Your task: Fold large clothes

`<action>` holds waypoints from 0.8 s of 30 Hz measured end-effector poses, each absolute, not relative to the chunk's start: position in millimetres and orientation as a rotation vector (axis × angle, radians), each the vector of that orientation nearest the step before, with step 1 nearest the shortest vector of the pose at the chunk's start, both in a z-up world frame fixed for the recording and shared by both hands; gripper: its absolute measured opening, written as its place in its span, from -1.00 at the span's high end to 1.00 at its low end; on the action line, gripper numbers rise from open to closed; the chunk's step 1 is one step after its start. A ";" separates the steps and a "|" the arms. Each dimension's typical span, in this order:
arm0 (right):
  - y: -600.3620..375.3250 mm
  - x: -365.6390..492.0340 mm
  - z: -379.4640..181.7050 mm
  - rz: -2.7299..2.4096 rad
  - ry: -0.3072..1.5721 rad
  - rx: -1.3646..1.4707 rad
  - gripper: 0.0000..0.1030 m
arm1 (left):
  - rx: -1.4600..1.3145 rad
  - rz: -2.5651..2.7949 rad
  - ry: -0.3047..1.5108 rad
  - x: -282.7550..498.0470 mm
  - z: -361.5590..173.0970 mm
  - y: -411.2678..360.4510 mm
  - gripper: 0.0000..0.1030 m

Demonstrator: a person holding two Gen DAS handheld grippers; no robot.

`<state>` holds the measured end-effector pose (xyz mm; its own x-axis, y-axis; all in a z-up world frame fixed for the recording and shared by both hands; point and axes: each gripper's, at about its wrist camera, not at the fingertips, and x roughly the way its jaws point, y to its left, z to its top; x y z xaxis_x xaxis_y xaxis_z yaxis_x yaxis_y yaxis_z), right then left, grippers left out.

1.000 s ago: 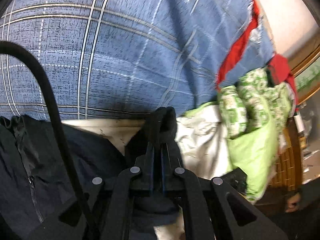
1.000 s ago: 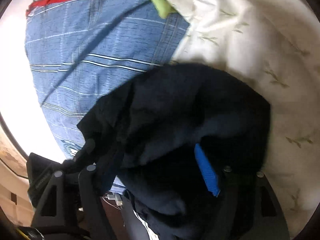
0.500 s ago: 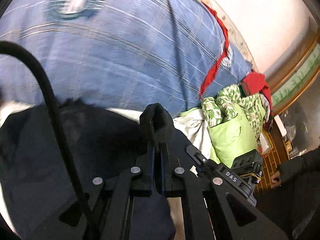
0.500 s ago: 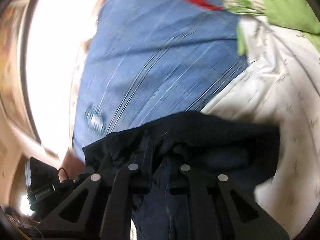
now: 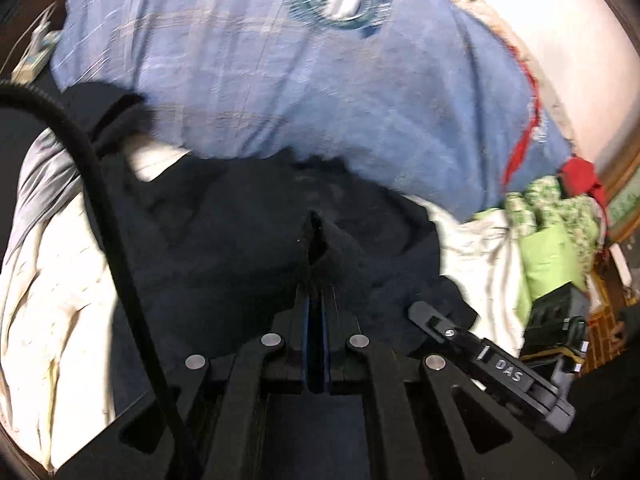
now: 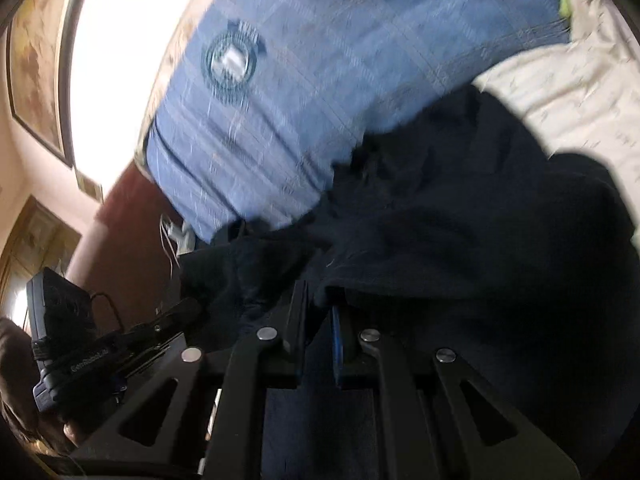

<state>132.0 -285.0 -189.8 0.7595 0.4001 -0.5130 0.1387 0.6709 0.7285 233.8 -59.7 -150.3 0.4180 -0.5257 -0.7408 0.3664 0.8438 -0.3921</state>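
Your left gripper [image 5: 318, 300] is clamped on a tuft of the dark navy garment [image 5: 248, 240], jaws nearly together. Your right gripper [image 6: 318, 312] pinches a fold of the same garment [image 6: 460, 220], jaws narrow. The garment lies on the cream bedsheet [image 5: 48, 280], its far edge at 12 o'clock against the blue plaid quilt [image 5: 260, 60]. Judged step: carrying an edge over for a fold. Next, lower both grips evenly and align edges before release

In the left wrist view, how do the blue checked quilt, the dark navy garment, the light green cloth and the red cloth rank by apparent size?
1. Blue checked quilt; the dark navy garment looks similar but lies nearer, so their order is unsure.
2. Light green cloth.
3. Red cloth.
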 end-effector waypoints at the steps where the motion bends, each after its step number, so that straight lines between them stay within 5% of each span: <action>1: -277.9 135.6 -193.7 0.163 0.725 0.831 0.79 | -0.177 -0.553 0.993 237.4 -157.9 -52.9 0.96; 7: -251.4 153.7 -223.6 0.164 0.821 0.767 0.79 | -0.178 -0.506 1.004 251.2 -201.8 -23.1 0.95; 14: -245.0 136.4 -239.0 0.207 0.925 0.725 -0.20 | -0.073 -0.412 1.025 225.7 -229.1 -2.3 0.93; 16: -256.0 114.5 -226.6 0.192 0.899 0.701 -0.29 | -0.041 -0.384 1.038 218.7 -236.7 0.9 0.93; 18: -274.3 92.5 -217.7 0.146 0.864 0.698 -0.29 | 0.004 -0.342 1.041 210.4 -242.9 1.5 0.78; 20: -296.1 78.0 -213.1 0.095 0.819 0.726 -0.29 | 0.040 -0.335 1.037 202.3 -245.8 1.9 0.20; 21: -311.8 70.7 -210.3 0.058 0.790 0.747 -0.29 | 0.056 -0.320 1.024 198.5 -243.3 1.7 0.05; 24: -350.6 51.2 -205.1 -0.023 0.719 0.828 -0.29 | 0.103 -0.304 0.903 175.3 -224.7 7.1 -0.12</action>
